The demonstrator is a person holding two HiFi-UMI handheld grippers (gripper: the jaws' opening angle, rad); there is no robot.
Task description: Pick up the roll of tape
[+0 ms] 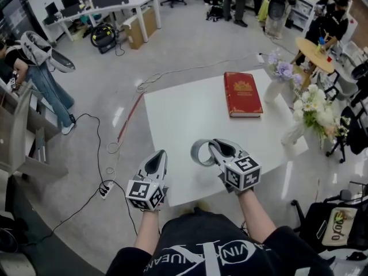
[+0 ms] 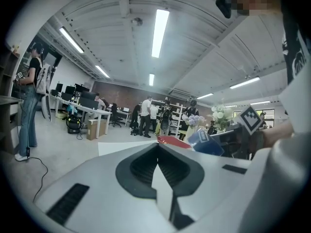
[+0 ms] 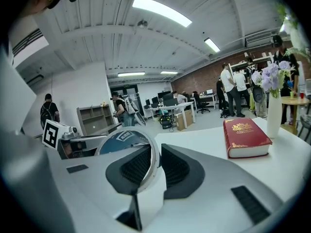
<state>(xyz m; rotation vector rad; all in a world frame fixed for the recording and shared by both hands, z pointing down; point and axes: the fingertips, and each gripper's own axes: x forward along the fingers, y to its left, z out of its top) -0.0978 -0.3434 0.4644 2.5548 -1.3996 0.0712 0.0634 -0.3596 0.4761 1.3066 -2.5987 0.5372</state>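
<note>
Currently my right tool (image 3: 156, 154) clamps the roll of tape (image 1: 194, 153) by one thin wall; a jolt could swing it loose onto the worktop (image 1: 184, 114). My left tool (image 2: 158, 152) sits closed, empty.

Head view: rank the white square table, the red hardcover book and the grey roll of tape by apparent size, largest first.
1. white square table
2. red hardcover book
3. grey roll of tape, smallest here even though it is held nearer the camera than the book
</note>
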